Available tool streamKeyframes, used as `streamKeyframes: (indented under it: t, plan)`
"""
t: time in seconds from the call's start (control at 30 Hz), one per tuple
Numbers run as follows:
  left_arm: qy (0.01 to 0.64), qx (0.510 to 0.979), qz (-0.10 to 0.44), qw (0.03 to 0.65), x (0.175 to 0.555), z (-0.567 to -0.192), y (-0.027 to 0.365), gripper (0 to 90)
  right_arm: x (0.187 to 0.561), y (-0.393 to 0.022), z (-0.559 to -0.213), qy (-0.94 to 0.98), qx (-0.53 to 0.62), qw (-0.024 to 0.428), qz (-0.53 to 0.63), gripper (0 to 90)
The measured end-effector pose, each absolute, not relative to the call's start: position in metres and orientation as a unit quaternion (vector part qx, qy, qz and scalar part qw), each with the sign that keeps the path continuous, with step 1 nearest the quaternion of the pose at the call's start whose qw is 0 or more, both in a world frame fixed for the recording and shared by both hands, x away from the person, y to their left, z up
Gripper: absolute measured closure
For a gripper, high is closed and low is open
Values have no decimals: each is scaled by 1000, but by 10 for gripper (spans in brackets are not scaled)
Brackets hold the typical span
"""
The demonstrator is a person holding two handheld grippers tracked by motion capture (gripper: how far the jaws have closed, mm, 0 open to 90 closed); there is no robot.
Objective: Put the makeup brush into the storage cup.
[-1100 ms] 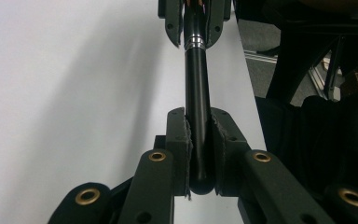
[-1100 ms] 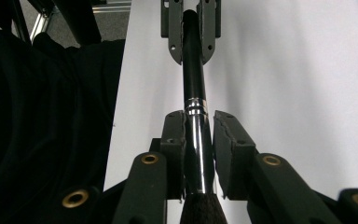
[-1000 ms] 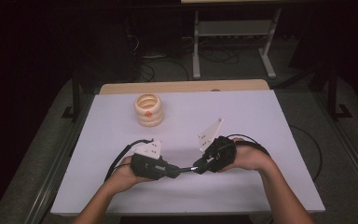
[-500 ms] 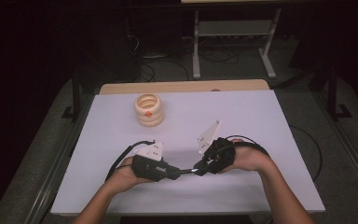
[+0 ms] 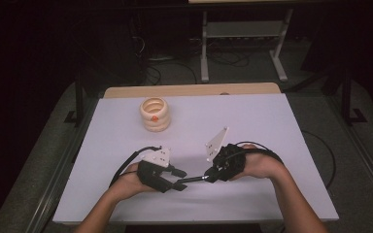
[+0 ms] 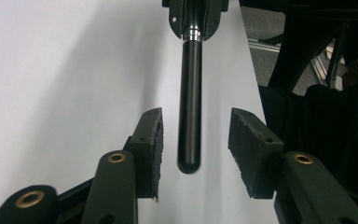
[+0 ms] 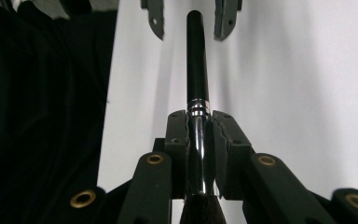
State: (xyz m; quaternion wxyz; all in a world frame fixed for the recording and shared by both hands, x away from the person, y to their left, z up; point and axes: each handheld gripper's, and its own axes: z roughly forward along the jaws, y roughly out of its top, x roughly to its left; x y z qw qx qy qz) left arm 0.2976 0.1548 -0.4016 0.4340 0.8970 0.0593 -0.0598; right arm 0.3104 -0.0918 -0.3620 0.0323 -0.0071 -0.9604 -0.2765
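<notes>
Glossy black brush handle (image 6: 189,107) with silver band, white table (image 5: 252,121), cream ring stack (image 5: 155,114)

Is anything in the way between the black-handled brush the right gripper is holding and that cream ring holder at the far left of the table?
Nothing visible stands on the white table between them. The brush is clamped in the right gripper. The left gripper, whose jaws have just been opening, has its pads apart around the handle's free end. The cream ring holder stands alone beyond.

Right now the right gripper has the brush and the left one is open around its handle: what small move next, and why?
Probably draw the left gripper back off the black handle. Its jaws have just been opening and the pads stand apart from it, while the right gripper clamps the silver collar.
</notes>
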Motion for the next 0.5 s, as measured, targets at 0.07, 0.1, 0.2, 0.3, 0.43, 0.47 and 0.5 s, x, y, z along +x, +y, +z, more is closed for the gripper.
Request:
streamKeyframes:
  t: [0.07,0.1,0.2,0.3,0.43,0.47,0.5]
  plan:
    - [61,900,-63,428,297,-401,154,535,309,-90,-363,-965,-6,25,-260,764]
    - [63,901,-62,424,296,-401,153,535,309,-90,-363,-967,-4,24,-254,764]
    - [62,907,-57,412,294,-398,150,538,307,-87,-366,-971,-4,26,-238,764]
    - [60,917,-49,392,293,-394,145,552,305,-83,-367,-974,-6,33,-226,764]
    - [51,930,-49,361,293,-390,139,567,303,-79,-368,-976,1,31,-214,764]
    - [48,932,-49,355,294,-389,138,573,302,-79,-367,-977,0,31,-213,764]
    - [44,935,-49,347,294,-389,135,574,302,-78,-367,-976,3,29,-214,764]
